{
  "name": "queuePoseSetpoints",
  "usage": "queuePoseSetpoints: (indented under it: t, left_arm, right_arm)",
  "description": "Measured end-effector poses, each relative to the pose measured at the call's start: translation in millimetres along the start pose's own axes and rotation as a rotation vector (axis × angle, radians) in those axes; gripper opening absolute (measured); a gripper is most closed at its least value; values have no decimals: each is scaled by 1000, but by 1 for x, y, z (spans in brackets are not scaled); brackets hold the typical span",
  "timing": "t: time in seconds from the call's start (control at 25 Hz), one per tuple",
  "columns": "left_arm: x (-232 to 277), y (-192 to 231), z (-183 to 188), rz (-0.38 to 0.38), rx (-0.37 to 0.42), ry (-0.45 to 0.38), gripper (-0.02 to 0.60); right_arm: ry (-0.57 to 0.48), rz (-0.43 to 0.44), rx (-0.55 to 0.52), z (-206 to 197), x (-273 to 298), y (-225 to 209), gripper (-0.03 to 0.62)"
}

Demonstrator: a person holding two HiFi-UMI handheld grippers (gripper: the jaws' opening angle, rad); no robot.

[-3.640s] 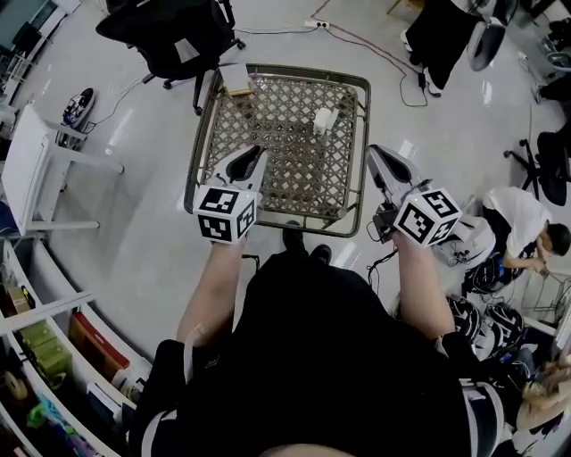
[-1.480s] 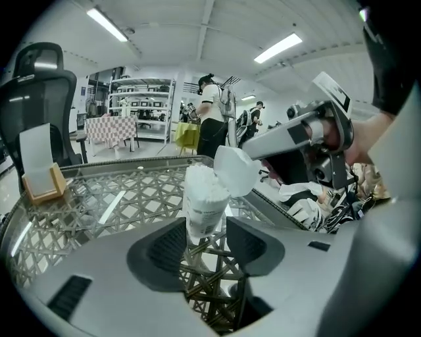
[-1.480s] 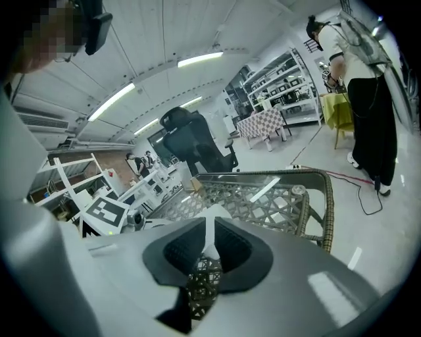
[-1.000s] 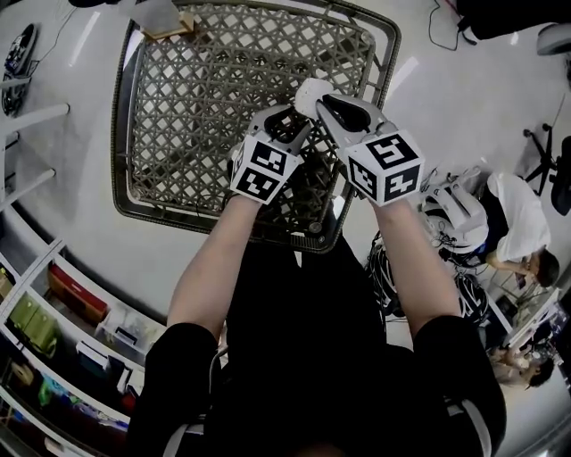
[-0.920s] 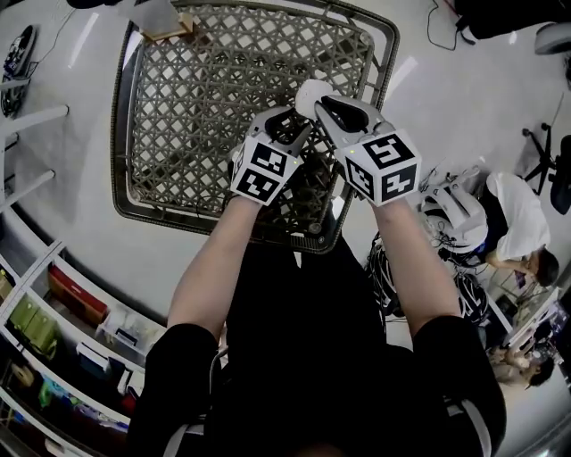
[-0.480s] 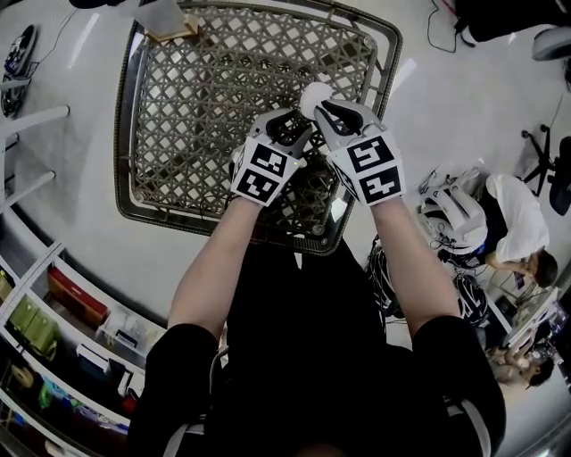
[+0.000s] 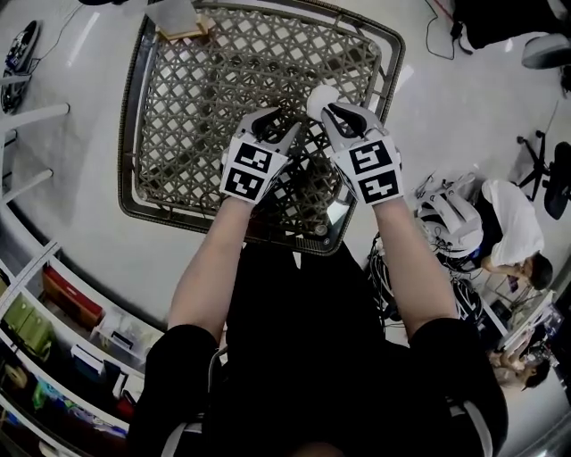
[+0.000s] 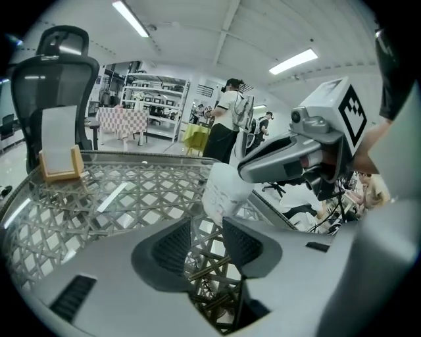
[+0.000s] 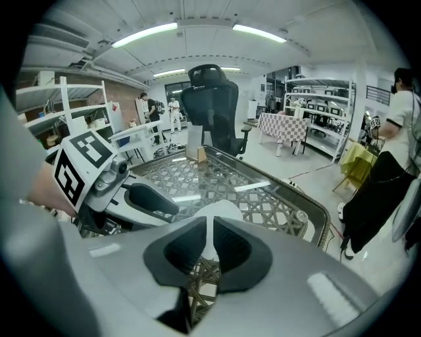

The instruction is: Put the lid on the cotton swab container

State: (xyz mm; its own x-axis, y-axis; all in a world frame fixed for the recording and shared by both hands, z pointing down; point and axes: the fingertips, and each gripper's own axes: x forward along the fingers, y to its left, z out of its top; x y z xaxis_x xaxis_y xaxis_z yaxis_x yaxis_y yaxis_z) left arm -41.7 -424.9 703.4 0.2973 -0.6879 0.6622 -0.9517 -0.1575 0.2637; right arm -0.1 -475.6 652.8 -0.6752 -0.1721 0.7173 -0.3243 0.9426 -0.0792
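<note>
A small white cotton swab container (image 8: 222, 189) hangs just above the glass-topped wicker table (image 7: 178, 152). My right gripper (image 7: 334, 111) is shut on its top, and white plastic (image 9: 212, 217) fills the narrow slit between the pads. From above, its round white top (image 7: 320, 95) shows at the right gripper's tips. I cannot tell the lid apart from the body. My left gripper (image 7: 280, 126) stands open just left of the container. Only the table's lattice shows between its fingers (image 8: 172, 245).
A wooden stand with a white card (image 7: 182, 20) sits at the table's far left corner, with a black office chair (image 8: 56, 72) behind it. The table has a raised metal rim (image 7: 130, 143). A person (image 7: 519, 239) sits on the floor at the right.
Both grippers have come from the table's near edge to the container. Over the last second the right gripper has turned at the wrist, and the left has edged slightly left.
</note>
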Motion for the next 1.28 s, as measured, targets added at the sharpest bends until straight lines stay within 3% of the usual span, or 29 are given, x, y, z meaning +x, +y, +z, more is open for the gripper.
queuePoseSetpoints:
  t: [0.4,0.84,1.0,1.28]
  left_arm:
    - [-26,12,-5,22,-30,-26,152]
    - [-100,23,12,67,-38,-99,141]
    - [-132,30,21,73,-48,-145,133]
    - [-182,39,37,97,-13,-213,117]
  right_arm:
    - [110,1,24,-8,11,-9,44]
    - [216,-46,69,-13,12,-17,44]
    - [175,-67,143,-14,11,-19,16]
    - [-14,-130,283,15,-43,-1,11]
